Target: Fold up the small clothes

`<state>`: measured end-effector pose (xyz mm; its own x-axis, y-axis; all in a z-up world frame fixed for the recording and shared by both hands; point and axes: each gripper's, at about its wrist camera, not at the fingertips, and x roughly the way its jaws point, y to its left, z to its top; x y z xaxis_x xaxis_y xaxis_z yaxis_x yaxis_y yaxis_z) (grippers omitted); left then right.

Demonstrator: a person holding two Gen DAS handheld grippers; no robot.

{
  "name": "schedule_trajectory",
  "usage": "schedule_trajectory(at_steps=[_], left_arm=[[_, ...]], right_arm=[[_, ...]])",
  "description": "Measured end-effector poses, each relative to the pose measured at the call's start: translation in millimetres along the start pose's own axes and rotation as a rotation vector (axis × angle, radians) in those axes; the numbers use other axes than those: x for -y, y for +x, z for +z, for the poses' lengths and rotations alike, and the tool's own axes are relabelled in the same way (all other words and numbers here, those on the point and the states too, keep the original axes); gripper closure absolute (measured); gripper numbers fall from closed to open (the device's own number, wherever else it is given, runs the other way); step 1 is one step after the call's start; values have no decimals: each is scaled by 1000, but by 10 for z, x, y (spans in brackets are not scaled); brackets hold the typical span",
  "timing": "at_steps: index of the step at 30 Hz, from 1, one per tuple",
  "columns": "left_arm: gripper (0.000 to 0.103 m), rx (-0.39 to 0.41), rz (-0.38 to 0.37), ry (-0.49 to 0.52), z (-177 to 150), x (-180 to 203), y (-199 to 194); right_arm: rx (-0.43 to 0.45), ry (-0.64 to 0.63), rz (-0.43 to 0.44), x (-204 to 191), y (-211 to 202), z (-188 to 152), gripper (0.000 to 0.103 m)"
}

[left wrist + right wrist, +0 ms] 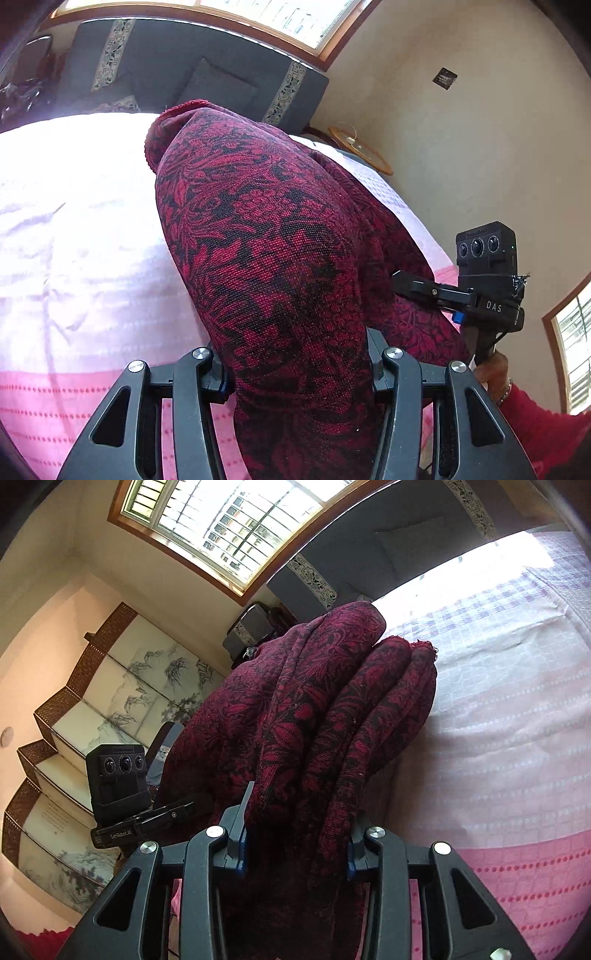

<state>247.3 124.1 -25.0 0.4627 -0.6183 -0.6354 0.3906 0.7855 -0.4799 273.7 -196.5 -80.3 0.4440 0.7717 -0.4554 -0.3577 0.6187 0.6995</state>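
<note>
Sunlit from a wood-framed window (229, 528), the bed's pale pink-and-white woven cover (74, 258) carries the work. Left of the dark red and black floral knitted garment (280, 258) the cover lies bare. The garment rises in a bunched fold above it, clamped between the fingers of the left hand-held gripper (295, 369). To the garment's right, the right hand-held gripper (295, 845) likewise grips gathered folds of it.
</note>
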Motion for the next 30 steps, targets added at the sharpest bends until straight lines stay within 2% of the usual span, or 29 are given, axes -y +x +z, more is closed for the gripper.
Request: schedule_trajectory(at_steps=[6,10,12,14,16,17,18,20,22,24,26,30], left_arm=[[52,12,53,-27,-747,-45,-368],[52,44,70,-21,-1134,-1,-429],[49,60,113,18,-1275,43,-382],[38,78,185,48,-1396,99,-345],[24,123,265,58,-1491,166,-365],[20,152,307,57,-1519,187,-384],[13,184,366,60,-1552,228,-424],[11,270,513,82,-1619,361,-539],[2,392,657,110,-1690,527,-709],[0,507,726,141,-1741,703,-837],[0,591,786,165,-1794,843,-962],[0,655,982,207,-2023,1138,-1120]], right_arm=[[-58,-43,-3,-306,119,-603,68],[-70,-58,-33,-413,83,-927,68],[-78,-60,-59,-406,56,-1063,68],[-73,-82,-109,-408,39,-1151,66],[-64,-96,-130,-424,23,-1217,58],[-55,-101,-154,-422,1,-1226,48],[-39,-111,-183,-442,-38,-1249,41],[14,-166,-228,-567,-199,-1325,41],[88,-264,-275,-790,-391,-1380,39],[151,-354,-306,-1047,-563,-1465,25],[231,-409,-324,-1246,-711,-1543,13],[353,-485,-387,-1555,-857,-1703,4]])
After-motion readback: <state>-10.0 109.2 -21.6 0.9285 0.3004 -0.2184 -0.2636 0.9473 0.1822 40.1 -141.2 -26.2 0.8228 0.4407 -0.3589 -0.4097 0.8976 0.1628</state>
